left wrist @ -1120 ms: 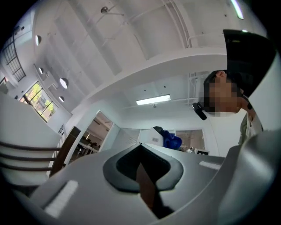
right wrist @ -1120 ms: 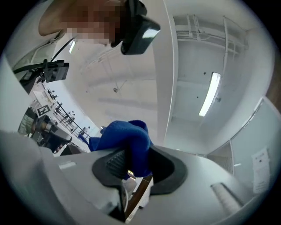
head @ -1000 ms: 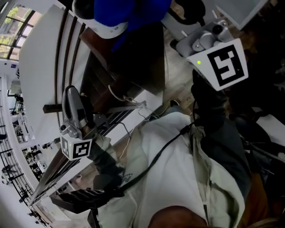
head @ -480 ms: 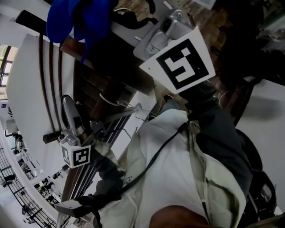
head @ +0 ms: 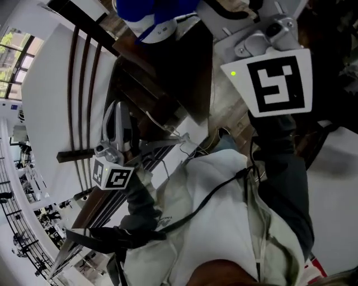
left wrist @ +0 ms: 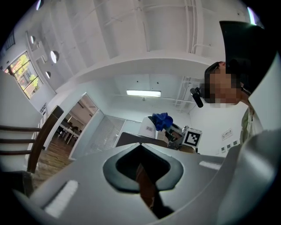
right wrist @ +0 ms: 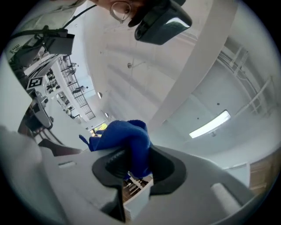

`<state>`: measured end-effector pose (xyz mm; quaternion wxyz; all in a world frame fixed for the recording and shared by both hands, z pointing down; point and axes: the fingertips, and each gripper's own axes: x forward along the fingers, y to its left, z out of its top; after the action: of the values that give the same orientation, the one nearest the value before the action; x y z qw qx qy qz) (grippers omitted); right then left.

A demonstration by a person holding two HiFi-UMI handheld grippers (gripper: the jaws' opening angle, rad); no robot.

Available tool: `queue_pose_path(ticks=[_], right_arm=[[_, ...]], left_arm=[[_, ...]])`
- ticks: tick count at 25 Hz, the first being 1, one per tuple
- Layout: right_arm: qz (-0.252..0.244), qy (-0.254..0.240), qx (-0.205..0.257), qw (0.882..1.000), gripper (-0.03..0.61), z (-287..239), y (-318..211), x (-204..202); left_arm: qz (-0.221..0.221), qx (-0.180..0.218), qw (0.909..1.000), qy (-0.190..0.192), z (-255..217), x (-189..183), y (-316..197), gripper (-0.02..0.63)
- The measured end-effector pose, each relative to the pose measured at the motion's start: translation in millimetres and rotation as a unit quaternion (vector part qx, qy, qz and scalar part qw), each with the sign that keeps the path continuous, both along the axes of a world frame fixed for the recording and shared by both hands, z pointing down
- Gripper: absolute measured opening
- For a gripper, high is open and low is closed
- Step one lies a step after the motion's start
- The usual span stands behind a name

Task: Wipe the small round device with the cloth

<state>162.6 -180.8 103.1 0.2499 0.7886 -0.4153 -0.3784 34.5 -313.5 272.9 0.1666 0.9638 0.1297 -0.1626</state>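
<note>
A blue cloth (right wrist: 127,140) bulges out from between the jaws of my right gripper (right wrist: 131,171), which is shut on it. In the head view that cloth (head: 154,14) sits at the top edge, ahead of the right gripper (head: 168,25) with its marker cube lower right. My left gripper (head: 114,109) points upward at the left, held in front of my chest. Its jaws (left wrist: 141,151) are closed together with nothing between them. From the left gripper view the cloth (left wrist: 161,121) shows far off. I see no small round device in any view.
My light shirt (head: 224,223) and a dark strap fill the lower head view. A dark wooden panel (head: 168,72) and dark rails (head: 84,84) against white walls lie beyond the grippers. A ceiling light (left wrist: 143,93) hangs overhead.
The head view has swung about. The right gripper with the cloth swept left and back right. The left gripper has shifted slightly up and to the right.
</note>
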Motion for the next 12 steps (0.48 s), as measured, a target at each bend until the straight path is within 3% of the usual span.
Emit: queue_pose_path(ticks=[5,10,12], right_arm=[[0.015,0.046,-0.05,0.998,0.112,16,-8,-20],[-0.034,0.06,-0.122,0.99,0.112,44,8,-44],[-0.066,0.071,-0.131,0.987,0.112,44,7,-49]], left_arm=[[-0.019,-0.009,0.9997,-0.009,13,-11,13,0.0],[-0.062,0.002,0.998,-0.014,2,-19,32,0.0],[-0.088,0.001,0.996,-0.015,-4,-18,35,0.0]])
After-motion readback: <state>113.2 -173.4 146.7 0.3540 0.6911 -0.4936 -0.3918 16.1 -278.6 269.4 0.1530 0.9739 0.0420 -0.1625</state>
